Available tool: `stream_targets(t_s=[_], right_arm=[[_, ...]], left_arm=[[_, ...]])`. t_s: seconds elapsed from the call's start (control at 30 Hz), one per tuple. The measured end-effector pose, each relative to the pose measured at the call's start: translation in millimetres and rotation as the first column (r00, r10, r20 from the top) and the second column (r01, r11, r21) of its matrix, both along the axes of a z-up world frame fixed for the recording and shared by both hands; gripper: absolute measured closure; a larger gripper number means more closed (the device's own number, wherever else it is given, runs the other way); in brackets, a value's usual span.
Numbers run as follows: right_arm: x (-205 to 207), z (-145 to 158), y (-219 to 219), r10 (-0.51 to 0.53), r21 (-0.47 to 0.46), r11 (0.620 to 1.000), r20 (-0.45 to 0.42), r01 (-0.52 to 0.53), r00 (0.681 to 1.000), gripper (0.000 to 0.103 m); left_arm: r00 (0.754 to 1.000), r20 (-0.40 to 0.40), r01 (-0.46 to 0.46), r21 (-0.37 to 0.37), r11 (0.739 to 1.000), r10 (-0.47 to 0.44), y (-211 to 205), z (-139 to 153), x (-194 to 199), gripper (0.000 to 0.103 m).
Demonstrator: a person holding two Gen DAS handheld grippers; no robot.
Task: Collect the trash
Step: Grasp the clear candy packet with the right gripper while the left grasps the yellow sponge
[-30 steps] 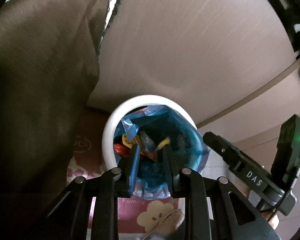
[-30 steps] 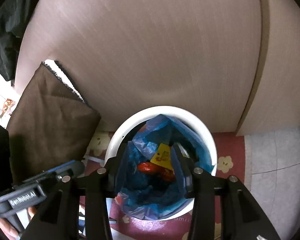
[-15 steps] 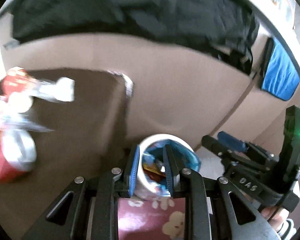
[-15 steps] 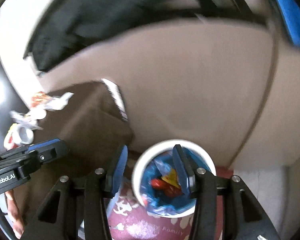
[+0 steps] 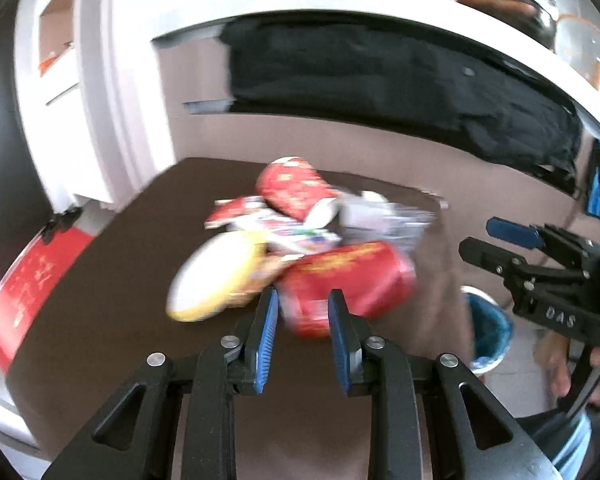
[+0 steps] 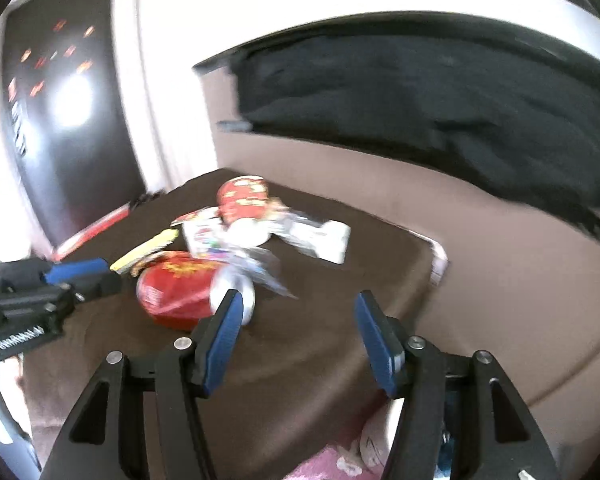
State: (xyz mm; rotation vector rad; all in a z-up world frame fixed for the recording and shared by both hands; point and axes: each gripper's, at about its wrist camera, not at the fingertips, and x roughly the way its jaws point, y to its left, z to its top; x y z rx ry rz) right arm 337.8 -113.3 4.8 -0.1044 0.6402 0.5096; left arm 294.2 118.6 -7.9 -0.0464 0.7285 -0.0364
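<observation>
A pile of trash lies on a dark brown mat: a near red can (image 5: 348,276) (image 6: 180,288), a far red can (image 5: 292,188) (image 6: 242,200), a yellow-white packet (image 5: 216,276) (image 6: 144,254) and white and silver wrappers (image 5: 384,216) (image 6: 320,236). My left gripper (image 5: 302,308) is open and empty, its fingers just short of the near can. My right gripper (image 6: 298,312) is open wide and empty, to the right of the near can. The white bin with a blue bag (image 5: 488,332) stands low at the right.
The brown mat (image 5: 112,280) (image 6: 340,312) covers a raised surface against a beige sofa (image 6: 520,272) with a black cloth (image 5: 400,84) over its back. A white door frame (image 5: 112,92) and a red mat (image 5: 24,292) are at the left. A pink floor mat (image 6: 328,464) lies below.
Both grippers have risen from over the bin and swung left to face the trash pile on the brown mat. The right jaws have opened wider. Frames are motion blurred.
</observation>
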Motion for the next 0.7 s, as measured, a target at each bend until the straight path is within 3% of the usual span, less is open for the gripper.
stream_targets(t_s=[0.1, 0.3, 0.33, 0.37, 0.4, 0.5, 0.6, 0.7], right_arm=[[16, -6, 33, 0.056, -0.033, 0.998, -0.02, -0.057, 0.998, 0.047], [56, -19, 72, 0.056, -0.086, 0.994, -0.057, -0.061, 0.997, 0.048], [61, -22, 75, 0.055, -0.094, 0.994, -0.07, -0.061, 0.996, 0.058], [66, -25, 77, 0.048, -0.103, 0.993, -0.084, -0.056, 0.995, 0.079], [68, -26, 78, 0.038, -0.112, 0.992, -0.089, -0.048, 0.995, 0.088], [63, -21, 71, 0.02, -0.125, 0.992, -0.065, -0.028, 0.998, 0.094], [53, -9, 53, -0.01, -0.124, 0.992, -0.018, 0.008, 1.0, 0.095], [46, 1, 31, -0.035, -0.092, 0.995, -0.016, 0.033, 0.999, 0.095]], left_arm=[[1.0, -0.009, 0.0, 0.003, 1.0, 0.0, 31, -11, 1, 0.074], [0.995, -0.042, 0.088, -0.096, 0.991, -0.092, 53, -33, -2, 0.074], [0.993, -0.05, 0.098, -0.125, 0.987, -0.105, 54, -36, -2, 0.074], [0.992, -0.057, 0.106, -0.161, 0.981, -0.117, 54, -40, -1, 0.074], [0.99, -0.064, 0.11, -0.189, 0.976, -0.124, 54, -41, 1, 0.074], [0.991, -0.059, 0.102, -0.232, 0.967, -0.119, 54, -43, 7, 0.074], [0.993, -0.021, 0.111, -0.171, 0.979, -0.116, 53, -38, 12, 0.074], [0.988, 0.032, 0.151, -0.013, 0.988, -0.15, 50, -33, 11, 0.074]])
